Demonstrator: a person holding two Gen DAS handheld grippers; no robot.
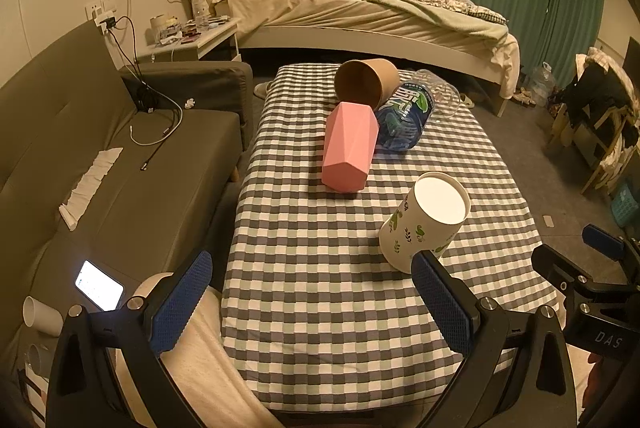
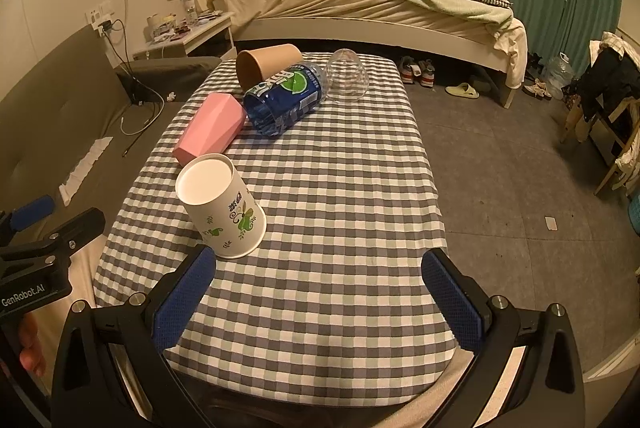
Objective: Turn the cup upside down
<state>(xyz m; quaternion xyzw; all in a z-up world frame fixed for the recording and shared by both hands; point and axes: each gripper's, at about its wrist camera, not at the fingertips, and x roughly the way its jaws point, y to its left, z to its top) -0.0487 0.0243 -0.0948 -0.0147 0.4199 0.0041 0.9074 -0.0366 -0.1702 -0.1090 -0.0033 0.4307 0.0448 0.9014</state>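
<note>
A white paper cup with green leaf print (image 1: 426, 222) stands upside down on the checked table (image 1: 320, 308), its flat base up. It also shows in the right wrist view (image 2: 222, 205). My left gripper (image 1: 312, 304) is open and empty, its right pad (image 1: 440, 308) just in front of the cup. My right gripper (image 2: 318, 300) is open and empty, with the cup just beyond its left pad (image 2: 184, 300). A pink faceted cup (image 1: 348, 147), a brown paper cup (image 1: 366, 81) and a blue-labelled plastic cup (image 1: 408, 115) lie on their sides farther back.
A clear glass (image 2: 346, 75) stands upside down at the table's far end. A grey sofa (image 1: 120, 167) with a lit phone (image 1: 99, 286) and cables is left of the table. A bed (image 1: 360, 7) is behind, and a chair with clothes (image 2: 608, 99) at the right.
</note>
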